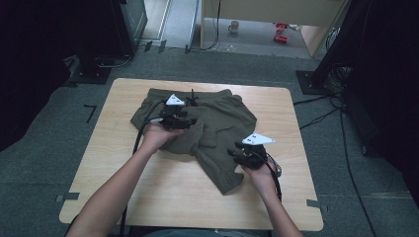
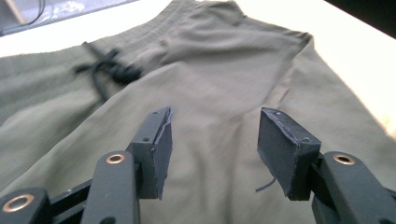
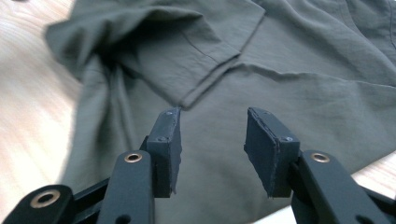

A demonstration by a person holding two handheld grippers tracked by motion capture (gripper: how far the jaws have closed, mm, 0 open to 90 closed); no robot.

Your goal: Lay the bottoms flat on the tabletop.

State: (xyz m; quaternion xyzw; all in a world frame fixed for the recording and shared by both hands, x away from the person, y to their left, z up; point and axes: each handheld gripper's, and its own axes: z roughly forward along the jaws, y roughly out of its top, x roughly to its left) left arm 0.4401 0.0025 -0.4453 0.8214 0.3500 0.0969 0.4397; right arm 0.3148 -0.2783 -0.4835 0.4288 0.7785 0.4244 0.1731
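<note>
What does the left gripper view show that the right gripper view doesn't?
Left gripper view: the shorts' black drawstring bow and the elastic waistband beyond the open left gripper. Right gripper view: a folded-over leg hem and bare wooden table beside the open right gripper. Both: olive fabric under two black jaws with nothing between the pads.

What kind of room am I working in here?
Probably a lab or workshop corner, not a home: a small wooden table on grey carpet, loose cables trailing over the floor, and dark equipment stands around it.
</note>
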